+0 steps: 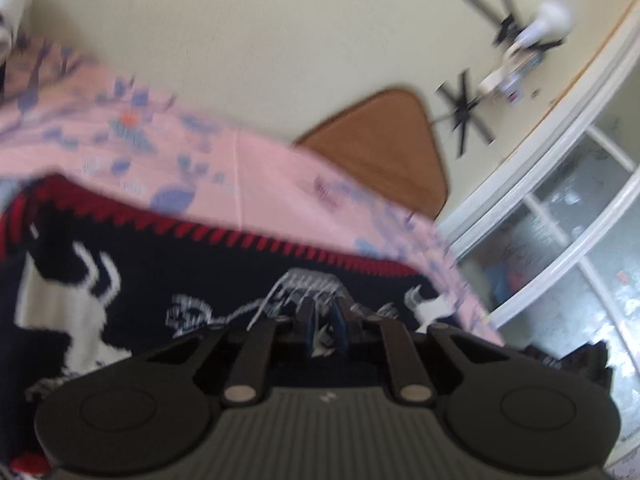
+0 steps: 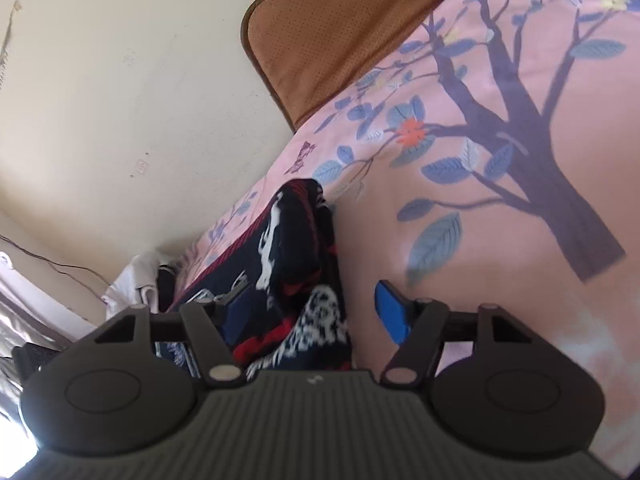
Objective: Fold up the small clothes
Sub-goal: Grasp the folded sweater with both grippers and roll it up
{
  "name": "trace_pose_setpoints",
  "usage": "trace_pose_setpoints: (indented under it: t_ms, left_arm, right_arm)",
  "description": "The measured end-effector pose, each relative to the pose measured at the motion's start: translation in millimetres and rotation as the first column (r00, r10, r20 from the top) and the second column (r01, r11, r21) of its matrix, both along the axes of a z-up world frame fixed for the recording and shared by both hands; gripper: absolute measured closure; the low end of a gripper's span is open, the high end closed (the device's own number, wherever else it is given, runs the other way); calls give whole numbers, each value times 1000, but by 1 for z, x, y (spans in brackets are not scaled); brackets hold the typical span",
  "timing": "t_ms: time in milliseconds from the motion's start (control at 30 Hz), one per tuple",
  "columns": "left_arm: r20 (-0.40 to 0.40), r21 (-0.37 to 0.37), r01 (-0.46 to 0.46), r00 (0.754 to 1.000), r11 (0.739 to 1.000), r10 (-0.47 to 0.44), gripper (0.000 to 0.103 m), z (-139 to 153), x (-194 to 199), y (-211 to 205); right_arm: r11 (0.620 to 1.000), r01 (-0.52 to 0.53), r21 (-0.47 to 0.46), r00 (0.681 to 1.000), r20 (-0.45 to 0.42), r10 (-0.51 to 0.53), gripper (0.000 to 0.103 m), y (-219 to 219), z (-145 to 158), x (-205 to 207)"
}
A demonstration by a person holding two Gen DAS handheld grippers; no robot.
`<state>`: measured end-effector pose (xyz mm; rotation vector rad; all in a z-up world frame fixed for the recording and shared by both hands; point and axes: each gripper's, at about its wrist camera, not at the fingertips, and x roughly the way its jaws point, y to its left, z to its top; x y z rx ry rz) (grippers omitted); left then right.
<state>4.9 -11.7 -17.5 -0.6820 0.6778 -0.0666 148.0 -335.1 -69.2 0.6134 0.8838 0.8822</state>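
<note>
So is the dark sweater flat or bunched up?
Bunched up: the dark sweater stands in a rumpled heap on the pink sheet.

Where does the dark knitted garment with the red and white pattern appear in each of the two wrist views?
Left wrist view: the dark knitted garment fills the lower left and centre, under the pink sheet's edge.
Right wrist view: it stands bunched at lower centre, between the open fingers.
Shared landmark: the brown mat beyond the pink tree-print sheet.
</note>
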Motion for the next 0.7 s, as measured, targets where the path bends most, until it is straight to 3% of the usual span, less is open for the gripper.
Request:
trace_pose_setpoints:
  t_ms: [33, 133, 167, 367, 433, 500, 567, 633, 700]
  left_arm:
    - [-33, -14, -5, 999, 1000, 5, 97, -12, 5, 2]
    - [13, -103, -2, 1000, 995, 3, 97, -25, 1, 15]
    - [12, -120, -6, 1000, 993, 8, 97, -26, 0, 17]
    - [24, 22, -15, 1000, 1000, 15, 97, -12, -6, -2]
    - [33, 27, -16, 999, 1000, 15, 97, -8, -11, -1]
    - [49, -25, -35, 998, 999, 36, 96, -1, -27, 10]
    - [124, -62, -71, 989, 996, 78, 95, 12, -59, 32]
    - [189, -40, -163, 967, 986, 168, 86, 26, -103, 61]
    - [218, -2, -287, 935, 958, 280, 81, 37, -144, 88]
  right_arm:
    - [1000, -25, 1, 1000, 5, 25, 36, 11, 0, 3]
    - [997, -58, -44, 998, 22, 59, 55, 36, 1, 3]
    - [997, -70, -39, 998, 6, 70, 74, 40, 2, 2]
    - [988, -148, 34, 972, 188, 139, 76, 55, 67, -45]
    - [979, -205, 7, 944, 267, 196, 77, 69, 90, -64]
    - [964, -262, -54, 904, 335, 264, 79, 92, 106, -85]
    - [942, -309, -133, 855, 395, 336, 80, 123, 114, -106]
    - [912, -364, -187, 813, 414, 410, 83, 152, 113, -124]
    - [867, -446, -221, 768, 402, 498, 96, 184, 107, -137]
